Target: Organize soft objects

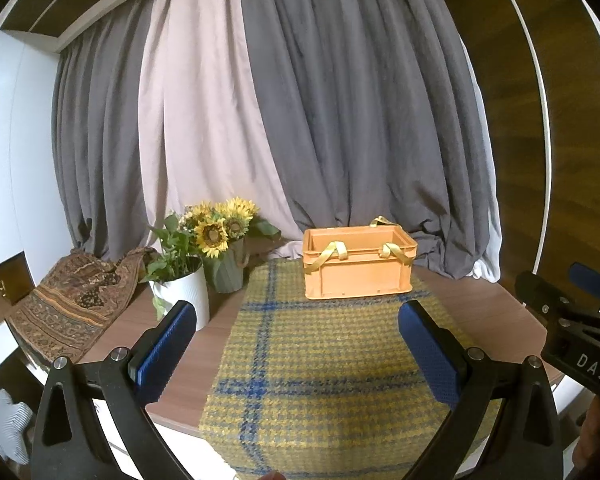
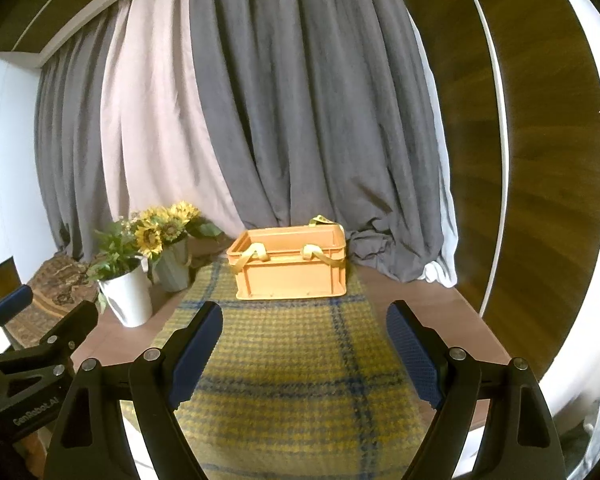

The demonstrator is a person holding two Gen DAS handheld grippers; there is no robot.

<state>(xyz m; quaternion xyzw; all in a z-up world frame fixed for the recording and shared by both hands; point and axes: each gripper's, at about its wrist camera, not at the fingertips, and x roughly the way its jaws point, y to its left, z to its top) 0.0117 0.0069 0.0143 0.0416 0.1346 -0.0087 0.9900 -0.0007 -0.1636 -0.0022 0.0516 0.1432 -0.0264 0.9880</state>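
Left wrist view: your left gripper [image 1: 298,344] hangs above the yellow-and-blue plaid blanket [image 1: 320,380], jaws spread wide with nothing between the blue pads [image 1: 166,350].
Crate: the orange plastic crate [image 1: 358,264] sits at 12 o'clock on the far end of the blanket, its yellow strap handles [image 1: 332,254] draped over the rim; you can't see the floor of it from here.
Other cloth: a patterned paisley cloth [image 1: 76,304] lies bunched at 9 o'clock, beside the white plant pot [image 1: 188,294] and the sunflower vase [image 1: 226,270].
Right wrist view: your right gripper [image 2: 304,342] is likewise wide apart and holds nothing, over the same blanket [image 2: 284,368].
Crate again: the crate [image 2: 290,268] lies at 12 o'clock; pot [image 2: 128,294] and sunflowers [image 2: 162,226] at 10 o'clock.
Progress: judging from this, you're at the start. Nothing is gripped, and the blanket lies flat on the wooden table [image 2: 452,320], unfolded.
Left to do: probably gather the blanket and the paisley cloth and get them into the crate.
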